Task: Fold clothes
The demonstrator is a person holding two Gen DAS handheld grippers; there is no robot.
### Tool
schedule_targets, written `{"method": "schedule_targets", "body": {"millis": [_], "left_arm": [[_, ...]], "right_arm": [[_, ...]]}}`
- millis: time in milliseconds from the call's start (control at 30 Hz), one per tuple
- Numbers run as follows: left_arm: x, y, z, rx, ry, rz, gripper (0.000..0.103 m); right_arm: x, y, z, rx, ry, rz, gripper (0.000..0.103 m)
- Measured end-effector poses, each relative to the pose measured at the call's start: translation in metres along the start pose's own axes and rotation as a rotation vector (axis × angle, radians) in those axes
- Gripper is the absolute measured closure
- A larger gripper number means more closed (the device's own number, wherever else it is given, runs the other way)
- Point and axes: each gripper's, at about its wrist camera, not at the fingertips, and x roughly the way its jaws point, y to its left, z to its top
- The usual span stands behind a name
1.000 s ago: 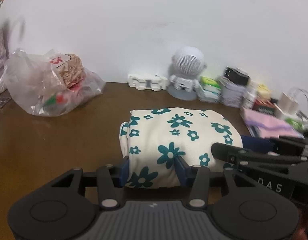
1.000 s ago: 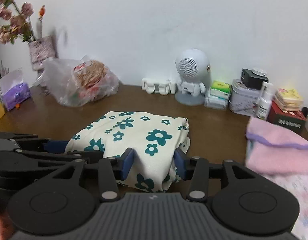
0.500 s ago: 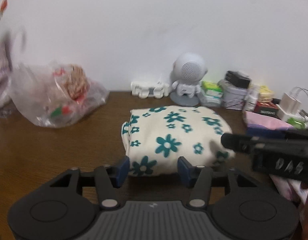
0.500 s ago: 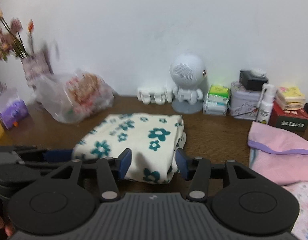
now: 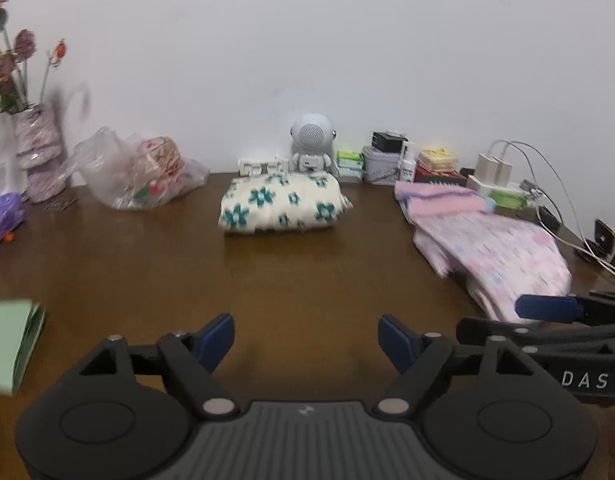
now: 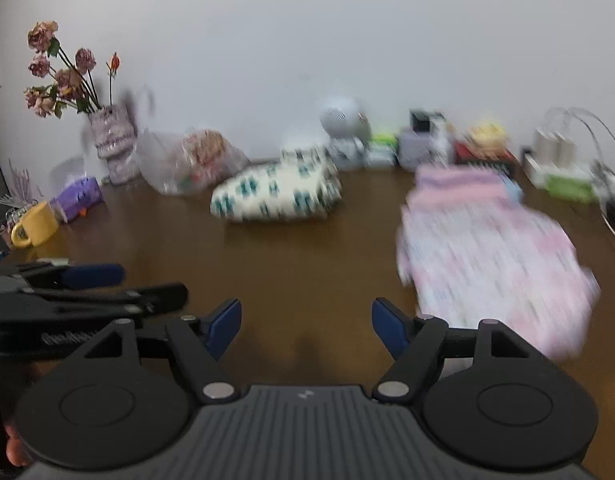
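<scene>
On a dark brown wooden table (image 5: 307, 280), a vase of dried pink flowers (image 6: 107, 136) stands far left beside a crumpled clear plastic bag (image 5: 139, 172). At centre, near the wall, a cream cloth printed with teal flowers (image 5: 281, 208) lies folded into a compact bundle. To the right, a pink patterned garment (image 5: 495, 248) sits in a looser heap with a plain pink folded cloth (image 5: 443, 200) behind it. Judged from this, one piece is folded and the pink heap may yet need folding. The left gripper (image 5: 305, 340) and right gripper (image 6: 306, 328) hover low over bare tabletop, each with jaws spread wide and holding nothing. Only the left wrist view shows a pale green folded item (image 5: 11, 344) at the near left edge; only the right wrist view, blurred, shows a yellow mug (image 6: 37, 226).
</scene>
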Motion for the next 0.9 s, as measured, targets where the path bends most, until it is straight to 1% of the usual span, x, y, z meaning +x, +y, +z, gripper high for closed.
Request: {"method": "schedule_targets", "body": {"millis": [33, 67, 133, 167, 200, 467, 600, 700, 800, 833, 867, 900], "left_arm": [[-0.012, -0.005, -0.007, 0.002, -0.005, 0.001, 0.019], [-0.018, -0.009, -0.013, 0.002, -0.005, 0.003, 0.018], [-0.019, -0.015, -0.022, 0.001, 0.004, 0.009, 0.018], [-0.020, -0.018, -0.026, 0.000, 0.009, 0.012, 0.018], [-0.020, -0.021, -0.031, -0.001, 0.013, 0.015, 0.018], [-0.026, -0.047, -0.066, -0.007, 0.049, 0.039, 0.018], [-0.027, -0.058, -0.082, -0.009, 0.069, 0.049, 0.018], [-0.023, -0.061, -0.085, -0.008, 0.092, 0.052, 0.018], [-0.021, -0.063, -0.086, -0.005, 0.102, 0.053, 0.013], [-0.021, -0.064, -0.087, 0.000, 0.104, 0.052, 0.008], [-0.021, -0.065, -0.087, 0.006, 0.106, 0.046, 0.000], [-0.020, -0.066, -0.088, 0.014, 0.106, 0.037, 0.000]], "right_arm": [[-0.007, -0.002, -0.007, 0.003, 0.004, -0.016, 0.021], [-0.012, -0.005, -0.014, 0.004, 0.008, -0.035, 0.019], [-0.021, -0.010, -0.026, 0.007, 0.016, -0.074, 0.012], [-0.026, -0.013, -0.032, 0.008, 0.020, -0.094, 0.007], [-0.031, -0.016, -0.038, 0.009, 0.023, -0.113, 0.004], [-0.069, -0.037, -0.087, 0.019, 0.054, -0.269, 0.000], [-0.074, -0.043, -0.097, 0.042, 0.056, -0.302, 0.000], [-0.071, -0.043, -0.102, 0.038, 0.073, -0.343, 0.000], [-0.069, -0.042, -0.105, 0.027, 0.076, -0.366, 0.000], [-0.069, -0.042, -0.105, 0.027, 0.075, -0.368, 0.000], [-0.069, -0.042, -0.106, 0.029, 0.074, -0.368, 0.000], [-0.069, -0.042, -0.106, 0.032, 0.073, -0.367, 0.000]]}}
